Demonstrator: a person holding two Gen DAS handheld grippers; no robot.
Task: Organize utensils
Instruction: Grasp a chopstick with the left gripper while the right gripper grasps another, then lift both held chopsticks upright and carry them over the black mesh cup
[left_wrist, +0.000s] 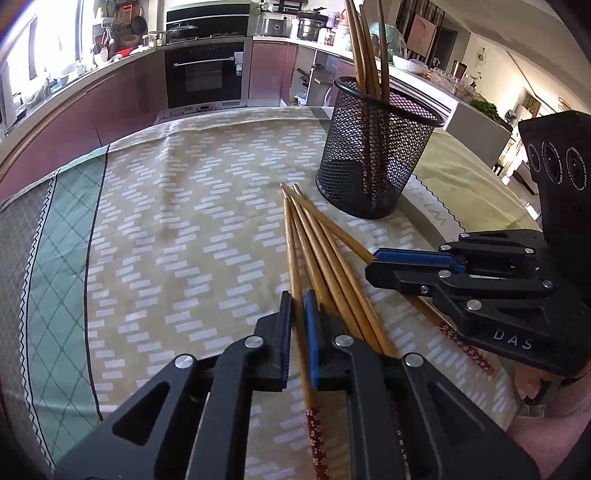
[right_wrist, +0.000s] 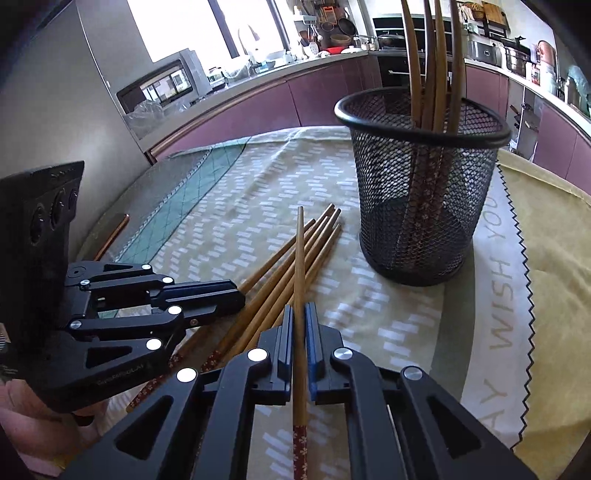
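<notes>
Left gripper (left_wrist: 298, 306) sits pinched on one chopstick (left_wrist: 295, 258) at the edge of the loose chopstick pile (left_wrist: 325, 254) on the tablecloth (left_wrist: 166, 221) — right gripper (right_wrist: 300, 317) clamps another chopstick (right_wrist: 300, 258), tip raised over the pile — mesh holder (right_wrist: 421, 177) stands just beyond, several chopsticks upright inside.

Wooden chopsticks (left_wrist: 325, 254) with red floral-patterned ends are lying fanned in a loose bundle, tips converging toward 12 o'clock. At about 1 o'clock from them, a black mesh cup (left_wrist: 373, 147) is standing upright, holding more chopsticks (right_wrist: 432, 66) tips-up.
</notes>
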